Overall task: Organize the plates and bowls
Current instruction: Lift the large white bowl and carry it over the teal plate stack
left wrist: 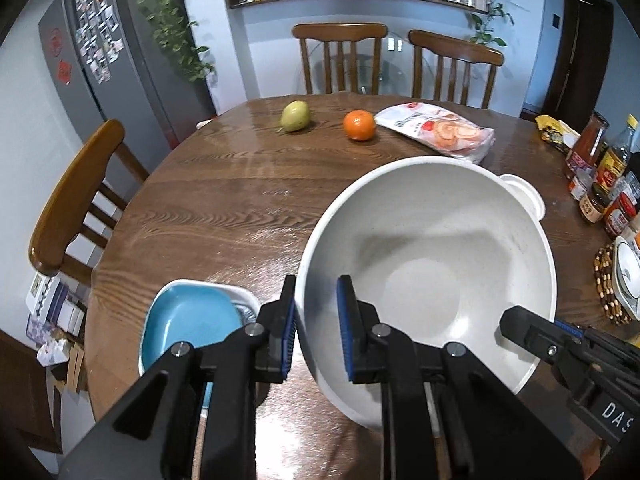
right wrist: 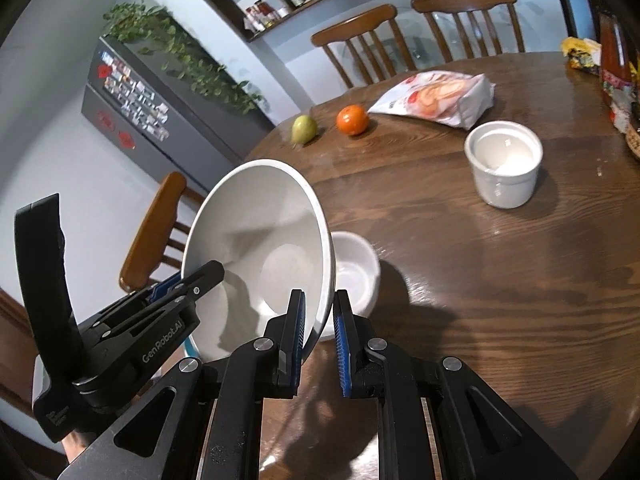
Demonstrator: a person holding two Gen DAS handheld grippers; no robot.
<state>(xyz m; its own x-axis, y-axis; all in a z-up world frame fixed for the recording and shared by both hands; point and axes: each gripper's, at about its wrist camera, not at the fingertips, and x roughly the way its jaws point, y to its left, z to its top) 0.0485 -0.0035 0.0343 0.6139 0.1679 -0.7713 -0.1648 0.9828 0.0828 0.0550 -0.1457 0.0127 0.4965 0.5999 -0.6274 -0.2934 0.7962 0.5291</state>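
light: even, dim-cool | glare: table (left wrist: 224, 200) sheen | shadows: soft | edges: fisheye warp, dark vignette

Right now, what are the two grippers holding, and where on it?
Both hold the large white bowl by its rim: the left gripper on its near-left edge, the right gripper on the opposite edge, one finger inside, one outside.

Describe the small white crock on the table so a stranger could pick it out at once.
On the round wooden table, look just in front of the snack bag, right of the orange. The small white crock stands upright alone there: straight-sided and deep, unlike the wide large white bowl both grippers grasp.
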